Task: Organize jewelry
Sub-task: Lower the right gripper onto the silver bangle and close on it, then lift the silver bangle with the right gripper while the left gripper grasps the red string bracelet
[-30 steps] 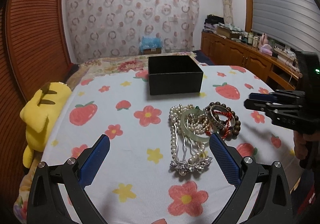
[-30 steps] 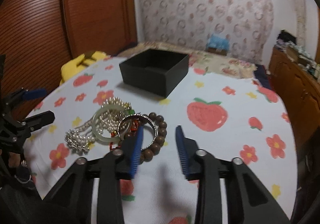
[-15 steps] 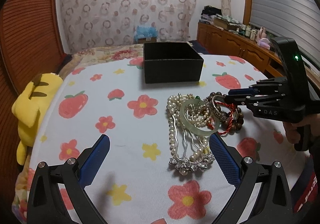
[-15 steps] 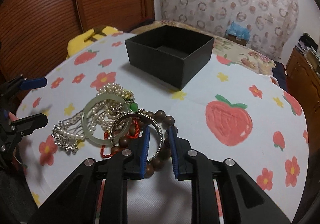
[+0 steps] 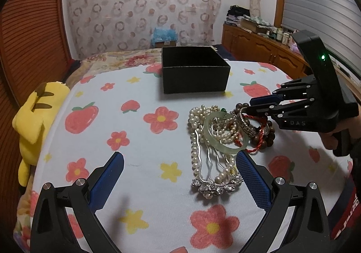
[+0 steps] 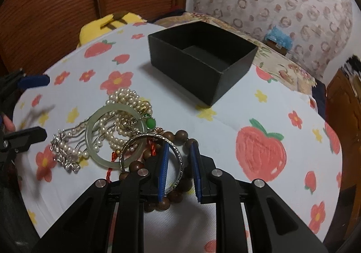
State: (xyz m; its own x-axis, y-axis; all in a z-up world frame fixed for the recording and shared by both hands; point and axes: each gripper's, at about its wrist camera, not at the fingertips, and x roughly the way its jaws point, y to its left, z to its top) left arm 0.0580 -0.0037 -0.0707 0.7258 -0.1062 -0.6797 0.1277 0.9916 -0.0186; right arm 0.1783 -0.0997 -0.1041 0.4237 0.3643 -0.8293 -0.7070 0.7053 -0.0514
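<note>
The left gripper [image 5: 180, 169] has its jaws spread wide with nothing between them, hovering low over the flowered cloth [image 5: 140, 140], its blue right pad just beside the silver hair comb [image 5: 214, 185] at the near end of the jewelry pile. Left of it, a yellow plush toy [image 5: 33, 117] lies at the table edge. The pile holds a pearl necklace [image 6: 126, 99], a pale green bangle [image 6: 94, 140], a silver bangle [image 6: 178, 158] and a wooden bead bracelet [image 6: 180, 135], all tangled and touching. Behind them sits an empty black box [image 6: 203, 72]. The right gripper [image 6: 179, 162] has narrow jaws straddling the silver bangle's rim; whether the pads already press it I cannot tell.
</note>
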